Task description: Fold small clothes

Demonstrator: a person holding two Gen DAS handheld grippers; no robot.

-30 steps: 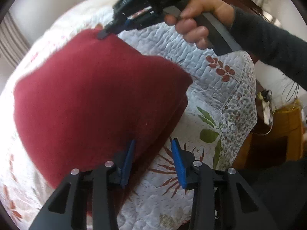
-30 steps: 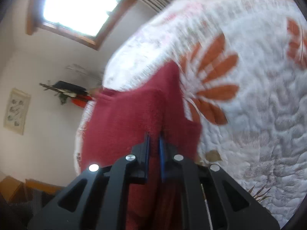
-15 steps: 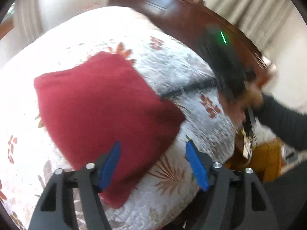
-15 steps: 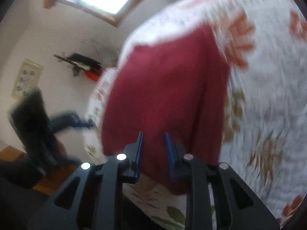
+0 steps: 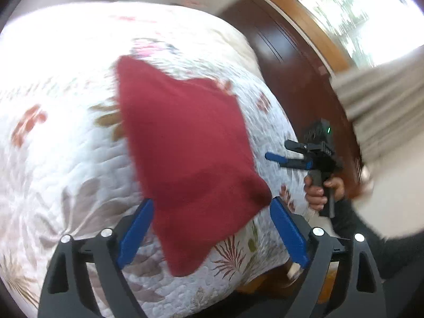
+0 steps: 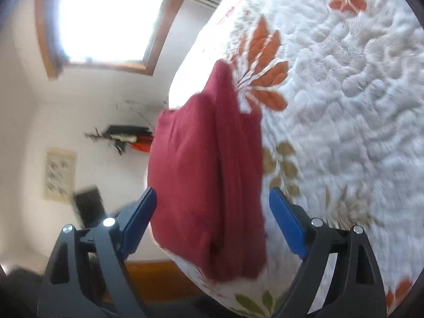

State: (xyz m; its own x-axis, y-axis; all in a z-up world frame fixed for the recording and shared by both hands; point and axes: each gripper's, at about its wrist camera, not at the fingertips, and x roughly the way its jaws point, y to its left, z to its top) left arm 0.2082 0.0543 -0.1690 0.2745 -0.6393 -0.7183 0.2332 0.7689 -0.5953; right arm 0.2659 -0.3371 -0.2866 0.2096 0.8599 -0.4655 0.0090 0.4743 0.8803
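A dark red folded garment [image 5: 185,143] lies flat on the white quilted bedspread [image 5: 61,145] with leaf prints. My left gripper [image 5: 212,230] hangs open above the garment's near corner, its blue pads wide apart with nothing between them. In the left wrist view the right gripper [image 5: 278,153] is off to the right of the garment, held in a hand, jaws apart. The right wrist view shows the same red garment [image 6: 209,175] near the bed's edge, with my right gripper [image 6: 212,222] open above its near end and holding nothing.
A dark wooden headboard [image 5: 296,79] rises past the bed on the right, with a curtain [image 5: 381,106] and window behind it. The quilt [image 6: 344,106] spreads wide to the right of the garment. A wall shelf [image 6: 127,132] and window [image 6: 106,21] lie beyond the bed's edge.
The right gripper let go of the garment and opened wide. Both grippers pulled back from the cloth, and the left one opened further. The garment now lies folded on the quilt.
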